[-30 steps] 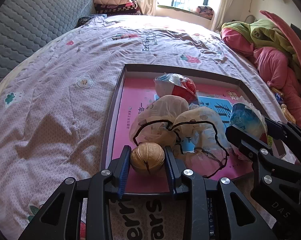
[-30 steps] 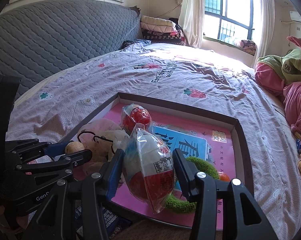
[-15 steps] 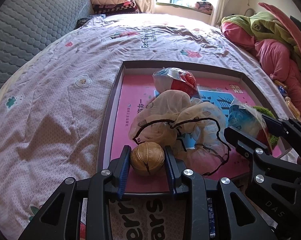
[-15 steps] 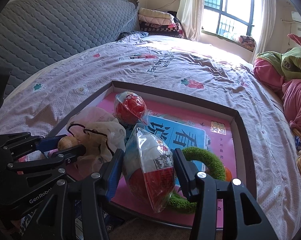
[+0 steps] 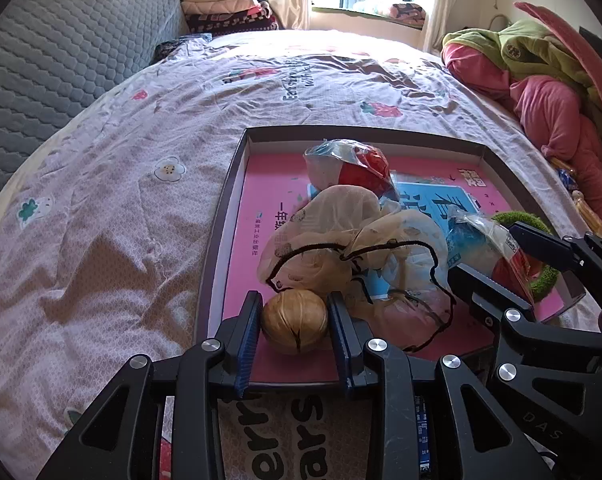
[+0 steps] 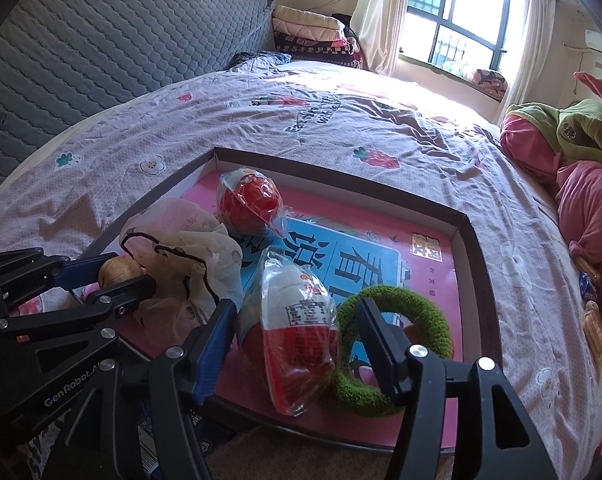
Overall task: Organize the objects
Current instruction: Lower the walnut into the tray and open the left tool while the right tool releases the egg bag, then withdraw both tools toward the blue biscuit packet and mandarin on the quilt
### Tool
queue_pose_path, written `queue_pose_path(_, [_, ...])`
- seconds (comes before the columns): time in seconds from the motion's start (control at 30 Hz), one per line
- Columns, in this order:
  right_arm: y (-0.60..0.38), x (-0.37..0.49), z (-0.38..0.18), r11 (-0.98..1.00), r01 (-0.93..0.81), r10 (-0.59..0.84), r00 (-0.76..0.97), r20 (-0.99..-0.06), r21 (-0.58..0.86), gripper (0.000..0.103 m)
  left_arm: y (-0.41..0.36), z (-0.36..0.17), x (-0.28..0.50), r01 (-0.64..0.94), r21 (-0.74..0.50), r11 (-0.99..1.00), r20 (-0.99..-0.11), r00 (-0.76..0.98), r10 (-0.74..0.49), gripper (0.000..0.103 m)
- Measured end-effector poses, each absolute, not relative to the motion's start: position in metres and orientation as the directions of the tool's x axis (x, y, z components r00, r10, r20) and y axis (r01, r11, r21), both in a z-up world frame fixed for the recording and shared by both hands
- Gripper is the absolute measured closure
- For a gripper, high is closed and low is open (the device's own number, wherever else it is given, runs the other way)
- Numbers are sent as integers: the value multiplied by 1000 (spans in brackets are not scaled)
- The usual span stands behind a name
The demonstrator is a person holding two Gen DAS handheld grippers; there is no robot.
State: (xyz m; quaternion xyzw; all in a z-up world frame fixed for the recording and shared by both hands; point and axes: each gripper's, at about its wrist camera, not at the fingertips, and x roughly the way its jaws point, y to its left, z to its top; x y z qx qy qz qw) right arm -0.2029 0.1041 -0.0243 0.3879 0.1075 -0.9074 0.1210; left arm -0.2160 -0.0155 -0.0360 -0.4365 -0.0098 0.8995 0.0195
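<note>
A shallow dark-rimmed tray [image 5: 221, 240] [image 6: 477, 264] with a pink floor lies on the bed. My left gripper [image 5: 294, 320] [image 6: 129, 274] is shut on a tan walnut [image 5: 294, 326] [image 6: 117, 272] just over the tray's near-left corner. My right gripper [image 6: 297, 312] [image 5: 487, 250] has its jaws opening; a wrapped red-and-white egg toy [image 6: 293, 320] [image 5: 481, 240] lies between them on the tray, the right finger standing clear of it over a green fuzzy ring [image 6: 421, 304]. A crumpled sheer bag with a black cord [image 5: 341, 232] and a second wrapped egg [image 6: 249, 200] lie further in.
The tray rests on a lilac flowered bedsheet [image 5: 121, 200]. A pile of pink and green clothes [image 5: 541, 92] lies to the right. A grey quilted headboard [image 5: 61, 52] and folded blankets [image 5: 229, 4] stand at the back. A printed package [image 5: 293, 420] lies under the left gripper.
The right gripper's fingers have spread apart and the wrapped egg now rests on the tray against the green ring. The left gripper still holds the walnut in the same place.
</note>
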Motion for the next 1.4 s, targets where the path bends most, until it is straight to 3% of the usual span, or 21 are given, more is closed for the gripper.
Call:
queue_pose_path(0.53, [120,-190,-1,-955,285,-154,-708,-689,-79,38,-23,-30,-213,-33,-101,-994,-775,-625,100,49])
queue_pose_path(1.4, [131,-175,21,-956,283,-170,-742,-649,-73,38,-34,-3,-201,-36,-181,-983,-700,-697,155,34])
